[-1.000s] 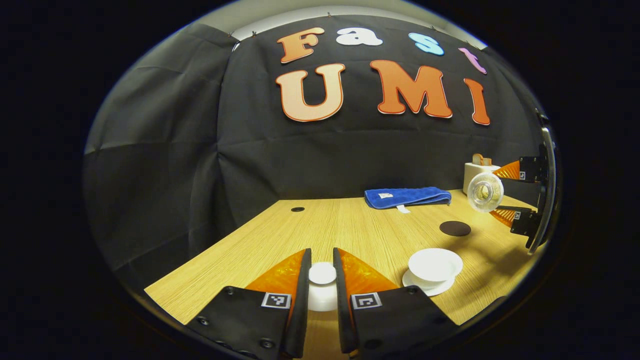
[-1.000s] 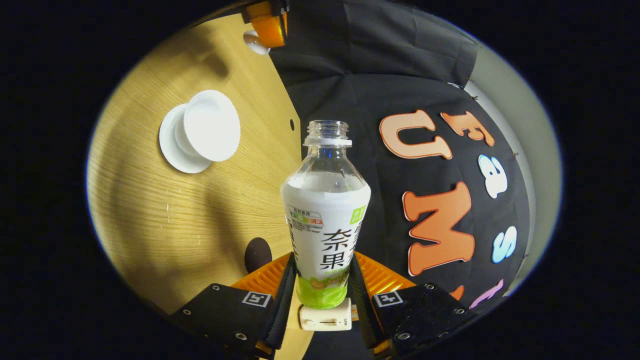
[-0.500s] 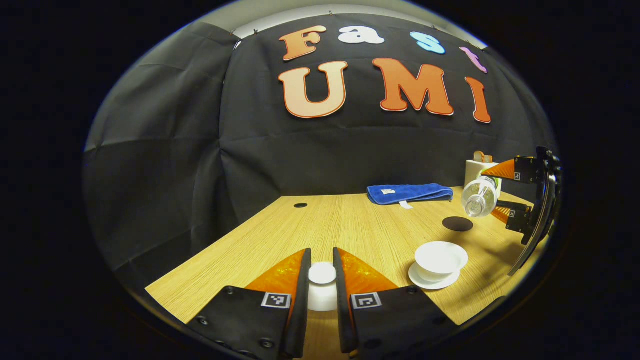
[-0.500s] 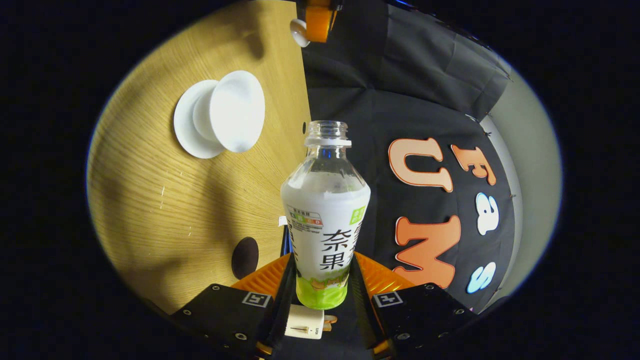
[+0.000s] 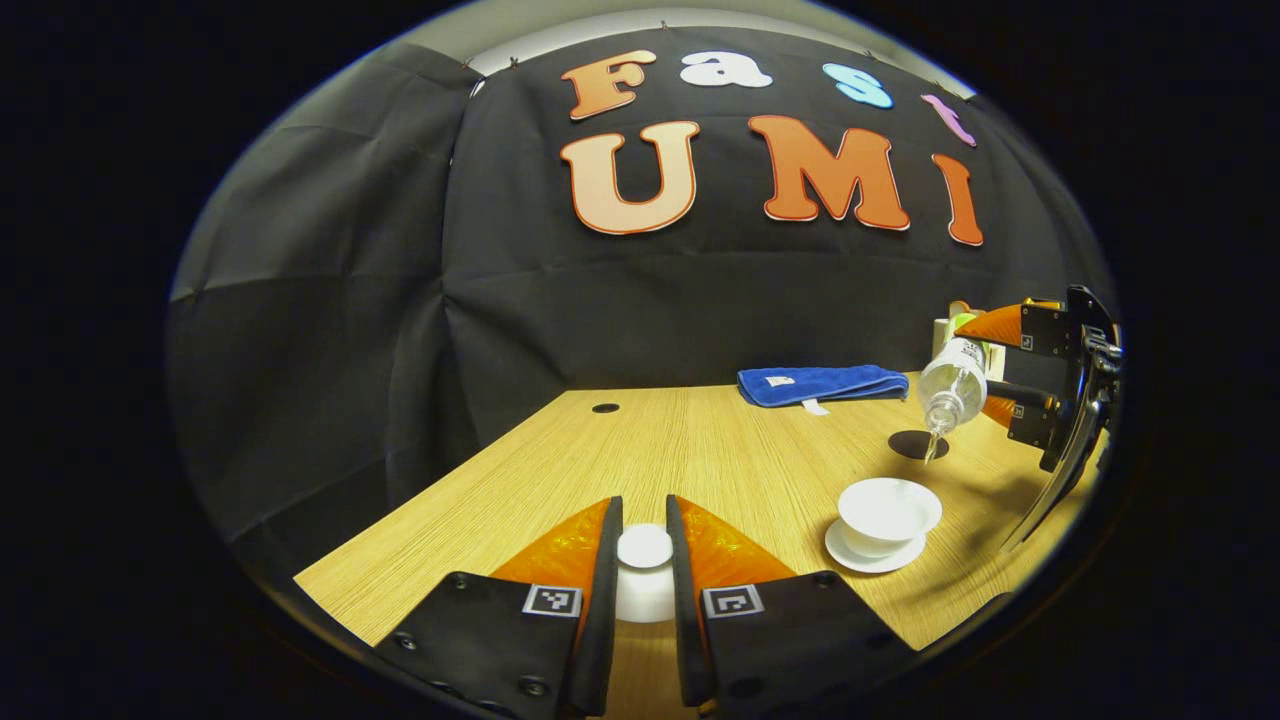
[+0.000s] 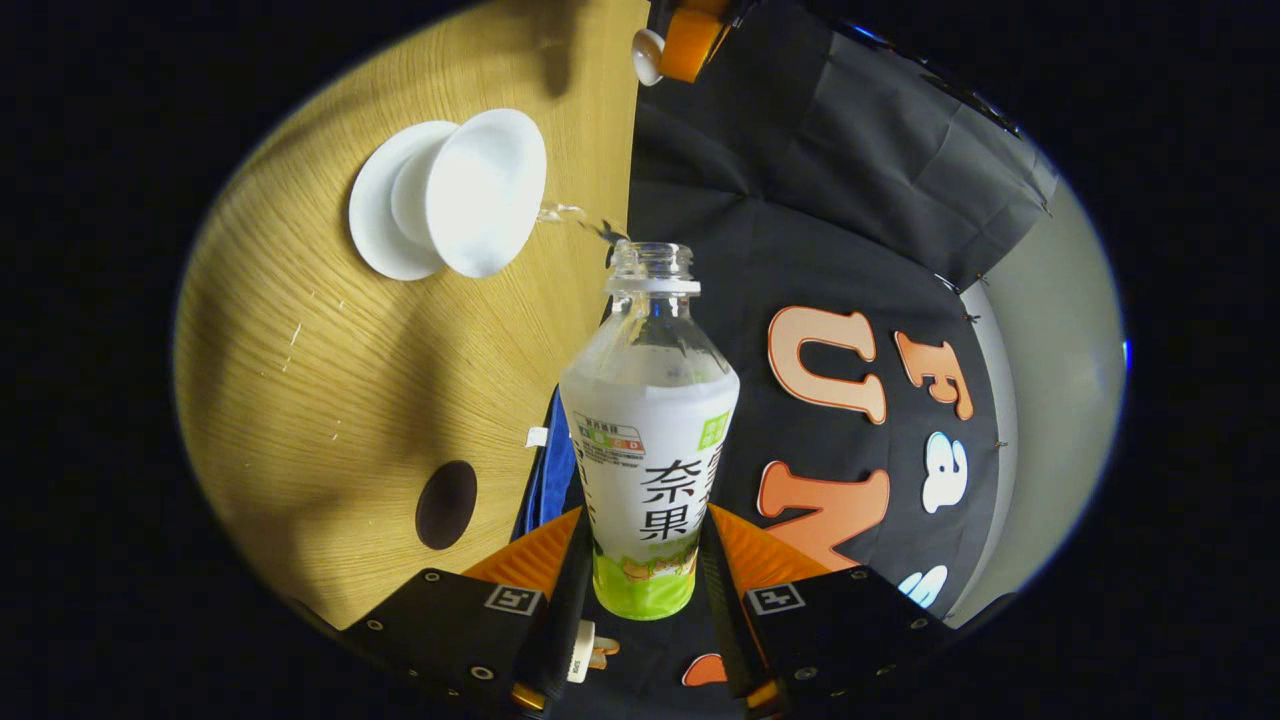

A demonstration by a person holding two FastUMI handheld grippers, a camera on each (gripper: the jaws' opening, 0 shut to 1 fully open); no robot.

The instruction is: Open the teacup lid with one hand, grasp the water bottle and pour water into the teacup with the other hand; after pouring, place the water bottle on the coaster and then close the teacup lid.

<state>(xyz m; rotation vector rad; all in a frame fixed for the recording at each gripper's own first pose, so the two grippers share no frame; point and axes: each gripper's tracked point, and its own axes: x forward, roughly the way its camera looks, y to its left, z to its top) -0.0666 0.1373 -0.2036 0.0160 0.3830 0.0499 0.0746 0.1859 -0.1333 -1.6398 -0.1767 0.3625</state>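
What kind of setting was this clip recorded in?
Most likely a staged recording booth, not a real kitchen: black cloth hangs as the wall behind a bare wooden table. On the table sit only task props: a teacup on its saucer, a dark coaster and a folded blue towel.

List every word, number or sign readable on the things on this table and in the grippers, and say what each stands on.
Nothing can be quoted.
Water bottle: its label bears large characters and small print; not read out here.
Blue towel: white tag, too small to read.
Left gripper, holding the teacup lid, and right gripper: square black-and-white marker patterns, no words.
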